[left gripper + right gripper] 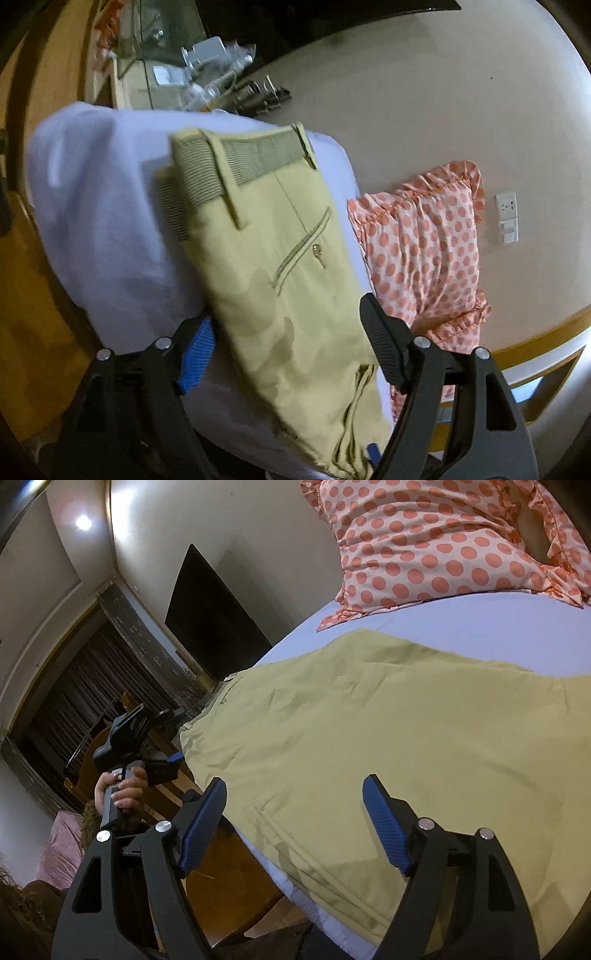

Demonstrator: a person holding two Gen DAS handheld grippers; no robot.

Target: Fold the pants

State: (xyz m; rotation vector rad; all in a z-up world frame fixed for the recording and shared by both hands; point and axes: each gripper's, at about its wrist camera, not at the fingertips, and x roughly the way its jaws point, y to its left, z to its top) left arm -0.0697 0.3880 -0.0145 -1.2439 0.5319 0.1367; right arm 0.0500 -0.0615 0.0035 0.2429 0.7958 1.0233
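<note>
Khaki pants (pixel 280 266) lie folded lengthwise on a white-sheeted bed (pixel 107 229), waistband at the far end and back pocket facing up. My left gripper (pixel 288 332) is open, its fingers spread to either side of the pants' lower part, holding nothing. In the right wrist view the pants (pixel 388 731) spread across the bed (pixel 480 627). My right gripper (pixel 295 808) is open above their near edge, empty. The left gripper (pixel 162 764) also shows there, held in a hand at the bed's left side.
A pink polka-dot pillow (pixel 424 251) lies beside the pants, also in the right wrist view (pixel 443 542). A cluttered side table (pixel 207 74) stands beyond the bed. A dark TV (pixel 214 627) hangs on the wall. A wooden bed frame (pixel 229 878) edges the mattress.
</note>
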